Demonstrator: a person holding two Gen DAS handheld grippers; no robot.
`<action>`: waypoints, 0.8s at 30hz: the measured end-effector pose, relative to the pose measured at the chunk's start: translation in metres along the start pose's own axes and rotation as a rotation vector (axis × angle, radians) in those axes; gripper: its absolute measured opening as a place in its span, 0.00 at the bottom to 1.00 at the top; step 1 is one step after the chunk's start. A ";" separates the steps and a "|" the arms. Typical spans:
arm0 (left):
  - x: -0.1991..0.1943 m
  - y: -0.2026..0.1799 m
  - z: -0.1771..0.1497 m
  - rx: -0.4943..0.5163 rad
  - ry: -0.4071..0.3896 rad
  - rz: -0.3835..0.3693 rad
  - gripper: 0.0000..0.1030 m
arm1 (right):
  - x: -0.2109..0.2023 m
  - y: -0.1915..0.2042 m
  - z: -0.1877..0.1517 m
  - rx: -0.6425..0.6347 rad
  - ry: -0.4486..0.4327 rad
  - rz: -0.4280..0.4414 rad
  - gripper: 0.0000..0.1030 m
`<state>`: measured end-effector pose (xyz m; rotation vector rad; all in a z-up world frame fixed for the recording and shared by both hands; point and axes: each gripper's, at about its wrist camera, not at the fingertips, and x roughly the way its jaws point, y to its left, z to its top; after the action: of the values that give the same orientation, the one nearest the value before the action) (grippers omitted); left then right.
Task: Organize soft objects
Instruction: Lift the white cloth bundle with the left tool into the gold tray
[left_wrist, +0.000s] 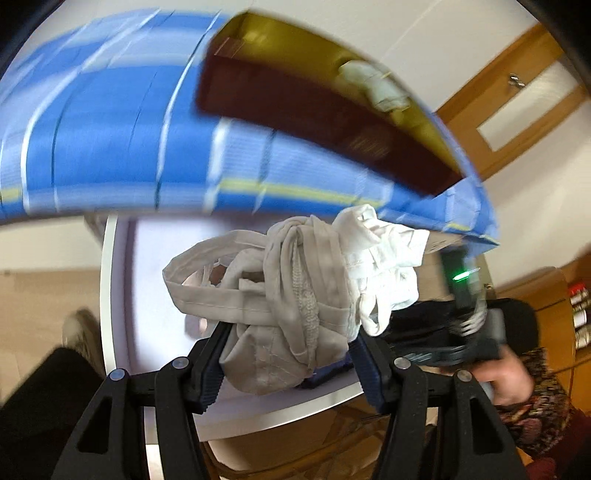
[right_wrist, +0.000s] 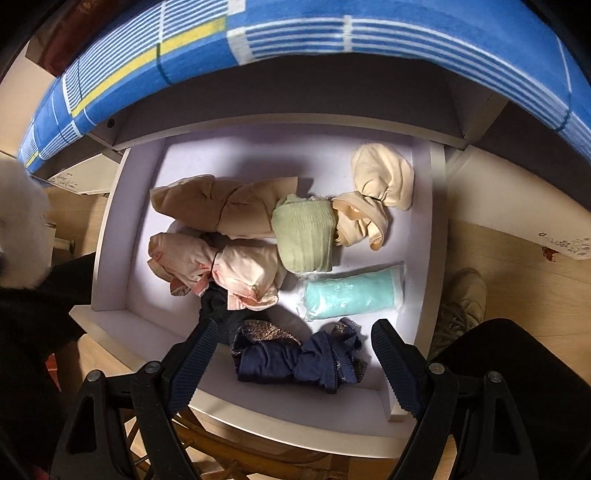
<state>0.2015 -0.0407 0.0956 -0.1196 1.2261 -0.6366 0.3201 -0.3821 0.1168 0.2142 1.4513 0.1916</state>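
My left gripper (left_wrist: 288, 354) is shut on a knotted bundle of pale grey and white underwear (left_wrist: 295, 295), which it holds up in the air over the white drawer (left_wrist: 114, 295). Over the drawer's front part my right gripper (right_wrist: 293, 332) points steeply down and is open. A navy blue garment with lace trim (right_wrist: 295, 360) lies below the gap between its fingers, which do not touch it. Further in lie a tan bundle (right_wrist: 221, 206), a pink bundle (right_wrist: 225, 266), a green roll (right_wrist: 304, 232), a cream bundle (right_wrist: 380, 184) and a mint roll in clear wrap (right_wrist: 351, 295).
A bed with a blue checked sheet (right_wrist: 332, 33) overhangs the back of the drawer (right_wrist: 436, 221). A dark red box (left_wrist: 314, 118) lies on the bed. A shoe (right_wrist: 465, 302) and a dark trouser leg stand right of the drawer. A person's hand (left_wrist: 506, 380) shows at the right.
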 end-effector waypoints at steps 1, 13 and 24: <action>-0.008 -0.010 0.006 0.021 -0.016 -0.013 0.59 | 0.001 0.001 0.000 -0.002 0.003 0.002 0.83; -0.052 -0.069 0.095 0.091 -0.103 -0.056 0.59 | 0.001 -0.001 0.002 0.020 0.005 0.004 0.83; -0.004 -0.067 0.199 -0.018 -0.097 0.074 0.59 | 0.004 -0.009 0.004 0.068 0.028 0.042 0.84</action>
<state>0.3541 -0.1430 0.1976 -0.1184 1.1381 -0.5495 0.3246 -0.3901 0.1115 0.2983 1.4827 0.1803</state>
